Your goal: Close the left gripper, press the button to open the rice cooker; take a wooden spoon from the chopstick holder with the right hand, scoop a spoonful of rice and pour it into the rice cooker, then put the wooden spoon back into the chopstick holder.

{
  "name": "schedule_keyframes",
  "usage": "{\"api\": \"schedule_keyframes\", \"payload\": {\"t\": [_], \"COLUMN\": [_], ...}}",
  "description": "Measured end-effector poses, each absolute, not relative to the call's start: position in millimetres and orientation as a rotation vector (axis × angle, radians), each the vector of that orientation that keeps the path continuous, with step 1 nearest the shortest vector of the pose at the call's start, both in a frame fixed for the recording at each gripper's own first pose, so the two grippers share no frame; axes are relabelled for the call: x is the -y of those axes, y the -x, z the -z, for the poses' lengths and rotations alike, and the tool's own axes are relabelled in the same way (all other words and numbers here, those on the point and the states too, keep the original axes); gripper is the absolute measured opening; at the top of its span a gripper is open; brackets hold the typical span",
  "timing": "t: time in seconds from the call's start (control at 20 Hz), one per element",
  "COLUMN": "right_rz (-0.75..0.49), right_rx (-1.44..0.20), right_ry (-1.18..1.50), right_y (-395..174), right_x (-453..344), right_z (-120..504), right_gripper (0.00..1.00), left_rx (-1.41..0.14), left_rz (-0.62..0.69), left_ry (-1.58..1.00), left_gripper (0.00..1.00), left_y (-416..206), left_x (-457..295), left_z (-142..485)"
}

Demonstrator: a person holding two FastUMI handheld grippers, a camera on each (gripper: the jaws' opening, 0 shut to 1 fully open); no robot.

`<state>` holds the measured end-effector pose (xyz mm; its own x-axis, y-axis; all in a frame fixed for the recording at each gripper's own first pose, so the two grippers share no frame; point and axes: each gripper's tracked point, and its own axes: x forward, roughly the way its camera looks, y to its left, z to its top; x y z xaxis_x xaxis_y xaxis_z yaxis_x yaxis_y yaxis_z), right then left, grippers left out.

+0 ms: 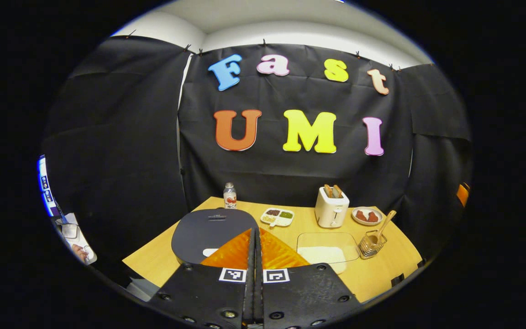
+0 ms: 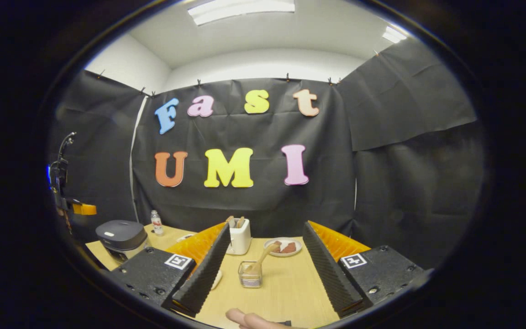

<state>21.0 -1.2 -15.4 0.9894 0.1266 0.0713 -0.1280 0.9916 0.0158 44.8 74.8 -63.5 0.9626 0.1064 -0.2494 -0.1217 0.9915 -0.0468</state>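
The dark rice cooker sits with its lid down at the table's left, and it stands at the left table edge in the right gripper view. My left gripper is shut with nothing in it and hovers above the cooker's right front. A wooden spoon leans in the wire chopstick holder at the right. A clear tray of white rice lies between cooker and holder. My right gripper stands open, with the holder and spoon ahead between its fingers.
A white toaster with toast, a plate of reddish food, a divided dish and a small bottle line the table's back. A person's fingers show at the bottom of the right gripper view. Black cloth walls surround the table.
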Motion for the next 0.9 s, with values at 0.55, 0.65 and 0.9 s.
{"api": "schedule_keyframes", "payload": {"t": [0.55,0.65,0.9], "right_rz": [-0.141,-0.143,-0.176], "right_rx": [-0.011,-0.024,-0.042], "right_ry": [-0.021,-0.023,-0.029], "right_y": [-53.5,-58.7,-66.1], "right_x": [8.3,9.7,2.3], "right_z": [46.0,50.6,56.2], "right_gripper": [1.00,1.00,1.00], "left_rx": [-0.519,-0.546,-0.580], "left_rz": [-0.261,-0.286,-0.302], "left_ry": [0.089,0.088,0.089], "left_gripper": [0.00,0.00,0.00], "left_y": [-88.7,-91.8,-95.1], "left_x": [-134.9,-143.9,-145.1], "left_z": [144.0,152.4,167.7]}}
